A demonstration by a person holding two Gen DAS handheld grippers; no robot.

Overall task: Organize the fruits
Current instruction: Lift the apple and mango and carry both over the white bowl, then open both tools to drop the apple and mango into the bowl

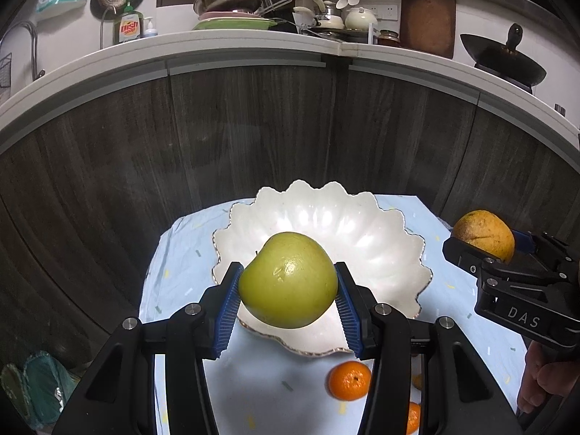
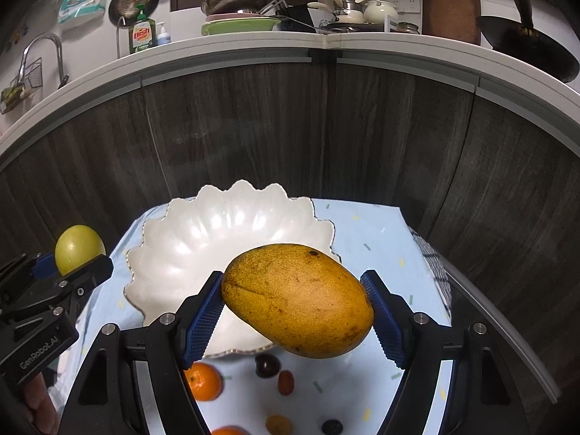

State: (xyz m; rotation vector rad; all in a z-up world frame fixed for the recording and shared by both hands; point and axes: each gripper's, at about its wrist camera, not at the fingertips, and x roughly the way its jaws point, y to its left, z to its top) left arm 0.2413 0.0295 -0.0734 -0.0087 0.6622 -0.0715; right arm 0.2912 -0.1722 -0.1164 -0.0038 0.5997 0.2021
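My left gripper [image 1: 288, 302] is shut on a green apple [image 1: 288, 281], held in the air over the near rim of a white scalloped bowl [image 1: 380, 239]. The bowl is empty and stands on a pale blue cloth [image 1: 181, 253]. My right gripper [image 2: 295, 308] is shut on a yellow-orange mango [image 2: 297, 299], lifted just right of the bowl [image 2: 188, 246]. Each gripper shows in the other's view: the right gripper [image 1: 485, 250] with the mango [image 1: 484, 233] at the right edge, the left gripper [image 2: 69, 264] with the apple [image 2: 78, 248] at the left edge.
On the cloth near me lie a mandarin [image 1: 349, 380], a second one [image 2: 228, 429] lower down, a dark plum [image 2: 267, 365], a small red fruit [image 2: 285, 382] and other small fruits. Dark wood cabinet doors [image 1: 253, 127] stand behind the table. A checked towel [image 2: 435, 272] hangs at the right.
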